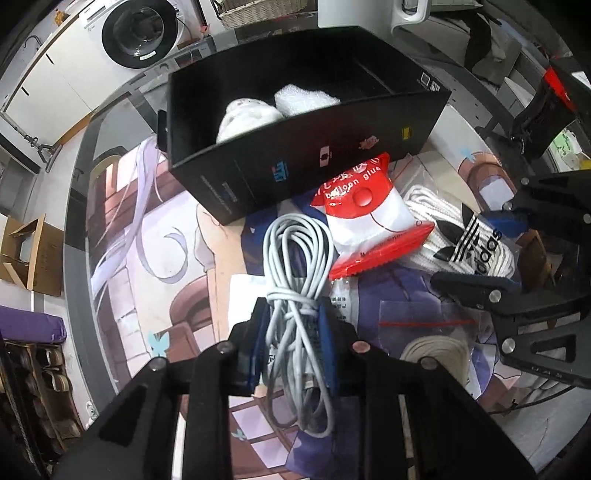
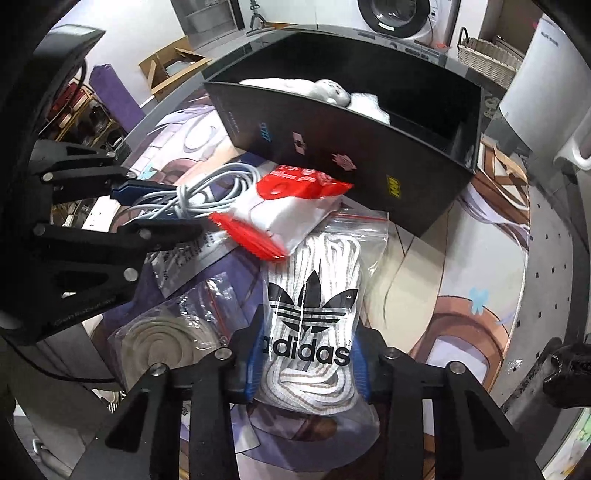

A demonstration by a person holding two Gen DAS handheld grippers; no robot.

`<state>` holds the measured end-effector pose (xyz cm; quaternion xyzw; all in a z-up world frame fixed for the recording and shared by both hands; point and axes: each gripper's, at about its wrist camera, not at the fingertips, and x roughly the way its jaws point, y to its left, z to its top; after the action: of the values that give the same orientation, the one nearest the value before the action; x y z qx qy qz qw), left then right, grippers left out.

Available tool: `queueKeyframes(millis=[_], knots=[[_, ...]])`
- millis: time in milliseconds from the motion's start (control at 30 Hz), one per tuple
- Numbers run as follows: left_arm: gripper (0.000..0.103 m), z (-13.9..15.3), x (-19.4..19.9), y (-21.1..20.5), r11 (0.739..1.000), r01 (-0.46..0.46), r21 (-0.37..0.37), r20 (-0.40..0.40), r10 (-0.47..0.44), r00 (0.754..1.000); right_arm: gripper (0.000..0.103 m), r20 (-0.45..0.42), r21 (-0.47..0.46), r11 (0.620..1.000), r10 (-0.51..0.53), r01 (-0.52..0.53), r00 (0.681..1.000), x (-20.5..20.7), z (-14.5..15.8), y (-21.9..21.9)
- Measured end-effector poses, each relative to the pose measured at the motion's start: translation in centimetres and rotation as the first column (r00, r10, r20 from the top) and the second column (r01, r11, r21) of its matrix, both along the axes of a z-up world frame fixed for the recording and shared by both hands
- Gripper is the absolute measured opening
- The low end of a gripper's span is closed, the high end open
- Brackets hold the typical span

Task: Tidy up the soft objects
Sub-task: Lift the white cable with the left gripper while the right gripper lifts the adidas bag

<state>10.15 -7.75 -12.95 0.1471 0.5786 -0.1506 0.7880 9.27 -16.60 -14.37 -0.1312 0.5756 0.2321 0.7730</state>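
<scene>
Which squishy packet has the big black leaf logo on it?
The clear bag of white laces held by the right gripper. The red-and-white packet has no logo.

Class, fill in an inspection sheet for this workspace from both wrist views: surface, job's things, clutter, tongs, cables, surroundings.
Surface: round table under a printed cartoon mat.
Job's things: black box holding white soft items; red-and-white balloon glue packet beside it; bagged white laces with Adidas logo.
Clutter: bagged coiled cord; flat printed plastic bag.
Tongs: left tongs shut on the grey cable bundle; right tongs clamp the laces bag.
Cables: only that grey bundle.
Surroundings: washing machine, wicker basket, cardboard box.
</scene>
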Motion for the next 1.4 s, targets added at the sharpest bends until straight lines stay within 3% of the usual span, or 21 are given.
queueKeyframes(millis=[500,667,767,867,1233,1400], knots=[[0.024,6.5,-1.1,1.3,0.995,0.016,-0.094,0.196,0.002,0.981,0.036,0.161,0.134,0.991,-0.035,0.014,0.986,-1.2,6.8,-1.4],[0.024,5.2,-0.7,1.5,0.997,-0.007,-0.081,0.099,0.015,0.995,0.036,0.142,0.081,0.997,-0.015,0.003,0.990,-1.1,6.6,-1.1],[0.024,3.0,-0.8,1.4,0.998,-0.016,-0.056,0.018,0.017,1.000,0.036,0.092,0.003,1.000,0.020,-0.021,0.996,-1.2,4.6,-0.8],[0.024,1.6,-1.0,1.6,0.999,-0.027,-0.039,-0.008,0.027,1.000,0.036,0.040,-0.019,0.999,0.036,-0.036,0.999,-1.3,2.6,-0.9],[0.024,2.0,-2.0,4.3,0.996,-0.067,-0.055,0.028,0.069,0.997,0.036,0.019,0.001,0.999,0.035,-0.035,0.999,-1.8,1.6,-1.5],[0.024,4.0,-2.7,3.7,0.999,-0.048,-0.005,0.158,0.049,0.986,0.036,0.084,0.034,0.999,0.025,-0.028,0.996,-1.9,3.3,-1.2]])
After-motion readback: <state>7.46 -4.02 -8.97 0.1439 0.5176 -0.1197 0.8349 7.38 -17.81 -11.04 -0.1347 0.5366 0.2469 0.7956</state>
